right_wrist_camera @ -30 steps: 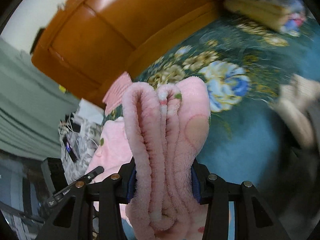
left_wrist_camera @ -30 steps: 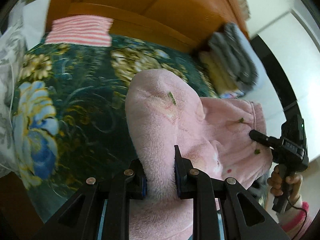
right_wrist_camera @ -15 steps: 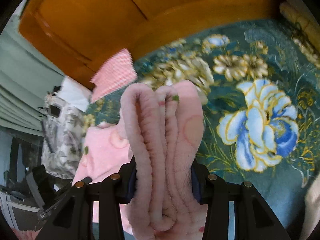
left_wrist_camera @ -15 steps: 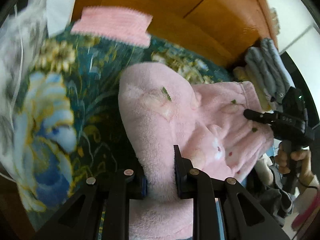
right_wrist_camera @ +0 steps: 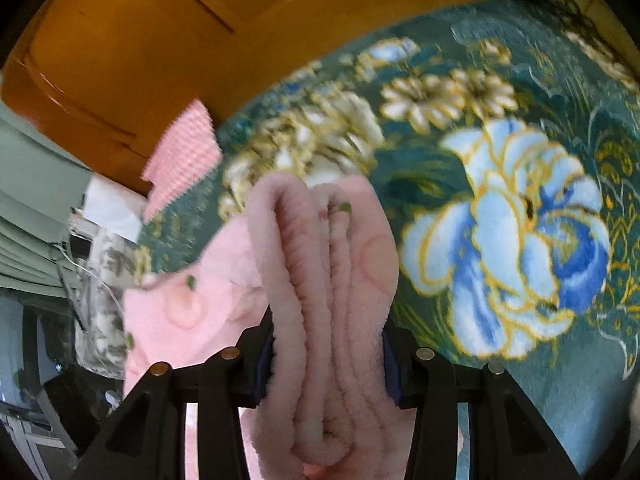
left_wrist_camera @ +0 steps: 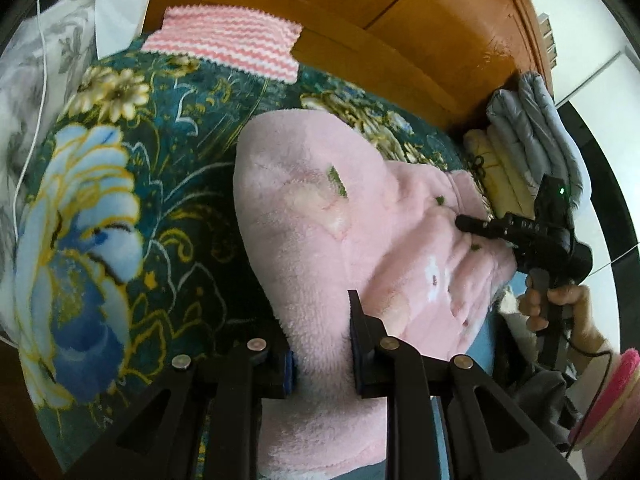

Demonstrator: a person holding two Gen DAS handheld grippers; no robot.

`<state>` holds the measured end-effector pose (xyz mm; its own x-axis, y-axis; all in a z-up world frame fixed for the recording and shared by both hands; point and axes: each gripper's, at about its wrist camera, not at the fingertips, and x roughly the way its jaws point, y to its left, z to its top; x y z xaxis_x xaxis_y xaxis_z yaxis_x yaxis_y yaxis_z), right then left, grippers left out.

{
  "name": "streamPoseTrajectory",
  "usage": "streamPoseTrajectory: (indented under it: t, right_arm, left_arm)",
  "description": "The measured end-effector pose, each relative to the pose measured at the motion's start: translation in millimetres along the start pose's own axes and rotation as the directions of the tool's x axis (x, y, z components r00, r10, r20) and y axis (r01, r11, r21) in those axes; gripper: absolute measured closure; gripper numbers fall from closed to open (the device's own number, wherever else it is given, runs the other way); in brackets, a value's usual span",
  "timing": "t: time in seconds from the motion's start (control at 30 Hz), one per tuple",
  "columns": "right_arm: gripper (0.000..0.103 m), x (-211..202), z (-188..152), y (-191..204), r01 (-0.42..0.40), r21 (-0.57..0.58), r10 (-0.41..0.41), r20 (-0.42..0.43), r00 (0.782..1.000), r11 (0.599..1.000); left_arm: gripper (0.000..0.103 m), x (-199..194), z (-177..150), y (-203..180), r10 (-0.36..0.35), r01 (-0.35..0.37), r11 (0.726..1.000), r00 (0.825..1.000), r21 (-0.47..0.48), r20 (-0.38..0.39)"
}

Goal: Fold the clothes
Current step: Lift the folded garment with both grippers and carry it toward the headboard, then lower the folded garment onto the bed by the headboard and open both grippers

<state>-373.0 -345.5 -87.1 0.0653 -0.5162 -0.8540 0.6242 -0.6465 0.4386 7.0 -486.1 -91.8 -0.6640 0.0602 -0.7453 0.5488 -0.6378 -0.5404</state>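
A pink fleece garment point(left_wrist_camera: 320, 216) with small green and red marks lies spread over the floral bedspread point(left_wrist_camera: 120, 200). My left gripper point(left_wrist_camera: 322, 344) holds a thick fold of its near edge; the jaws are opening, and the pads still touch the fleece on both sides. In the right wrist view the same pink garment point(right_wrist_camera: 328, 280) is bunched in several folded layers, with my right gripper point(right_wrist_camera: 328, 356) shut on that bunch just above the bedspread point(right_wrist_camera: 500, 220). From the left wrist view the right gripper point(left_wrist_camera: 472, 226) sits at the garment's far right edge, held by a hand point(left_wrist_camera: 560, 300).
A pink-and-white striped cloth point(left_wrist_camera: 224, 44) lies by the wooden headboard point(left_wrist_camera: 400, 20). A stack of folded clothes point(left_wrist_camera: 532, 136), grey on cream, stands at the bed's far right corner. A grey floral pillow point(left_wrist_camera: 24, 80) and a white cable lie at the left.
Both grippers have come down with the pink garment, which now rests lower on the bedspread. The right gripper has travelled sideways across the bed, so the blue flower looms larger.
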Motion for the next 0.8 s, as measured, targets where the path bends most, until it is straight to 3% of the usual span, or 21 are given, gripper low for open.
streamPoseTrajectory:
  t: [0.1,0.2,0.33,0.4,0.53,0.63,0.73,0.8]
  right_arm:
    - [0.049,-1,-3,-7,-0.015,0.024,0.015,0.01,1.0,1.0]
    - [0.046,-6,-2,-3,0.012,0.008,-0.012,0.01,1.0,1.0]
    - [0.044,-24,0,15,0.11,-0.095,-0.107,0.033,0.994,0.989]
    - [0.044,-35,1,23,0.139,-0.113,-0.13,0.081,0.988,0.984]
    - [0.044,-54,-9,59,0.135,-0.192,-0.101,0.173,0.98,0.972]
    - [0.044,-44,-30,79,0.072,-0.301,-0.041,0.106,0.993,0.951]
    - [0.044,-26,-45,72,0.138,-0.336,-0.12,0.072,0.99,0.932]
    - [0.044,-20,-47,54,0.167,-0.288,-0.15,0.08,0.985,0.943]
  left_arm:
    - [0.072,-4,8,4,-0.014,0.013,1.0,0.999,-0.015,-0.031]
    - [0.067,-15,17,3,0.03,-0.03,0.999,0.999,0.022,-0.036]
    - [0.063,-37,40,-10,0.088,-0.094,0.99,0.995,0.106,0.055]
    - [0.06,-37,55,-25,0.071,-0.081,0.984,0.995,0.16,0.064]
    - [0.06,-23,70,-56,0.029,-0.039,0.963,0.999,0.268,0.042]
    - [0.06,-4,72,-60,0.043,-0.05,0.947,0.999,0.318,0.028]
    - [0.061,14,74,-54,0.069,-0.064,0.944,0.998,0.324,-0.004]
    - [0.061,28,71,-43,0.092,-0.077,0.946,0.995,0.314,-0.033]
